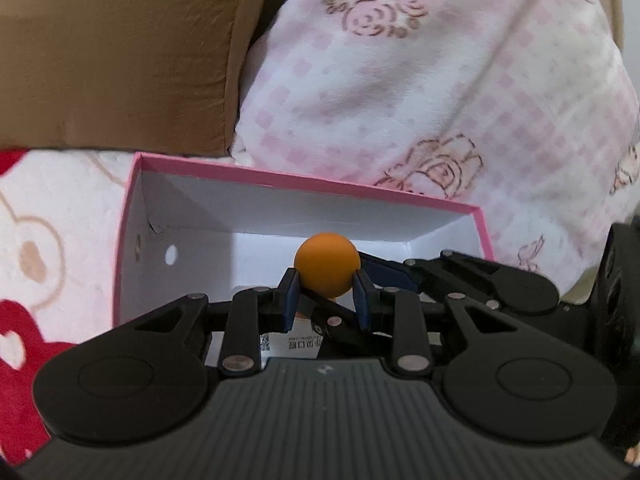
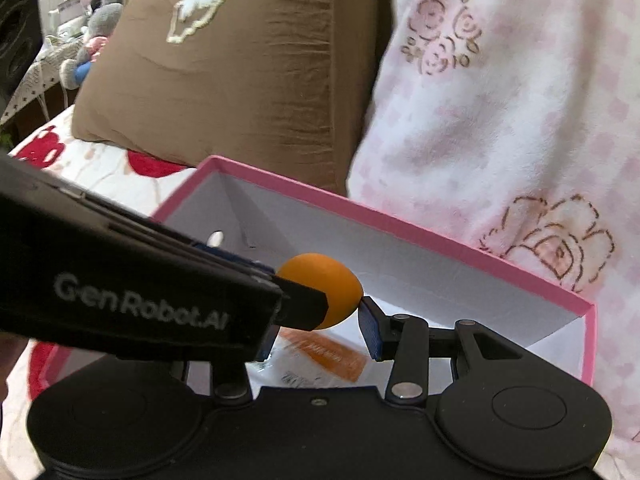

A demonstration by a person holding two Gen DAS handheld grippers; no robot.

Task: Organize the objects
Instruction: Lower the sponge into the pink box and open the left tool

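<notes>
We hold the orange ball (image 1: 327,267) clamped in our left gripper (image 1: 326,294) above the pink box (image 1: 304,181); our right gripper (image 2: 320,330) stands spread, one finger touching the ball

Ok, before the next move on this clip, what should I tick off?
1. Orange ball clamped between the left gripper pads: ok.
2. Ball above the open pink box: ok.
3. Right gripper open: ok.
4. Right gripper clear of the ball: cannot tell; one fingertip looks close to touching it.
5. Free floor in the box beside the packet: ok.
</notes>
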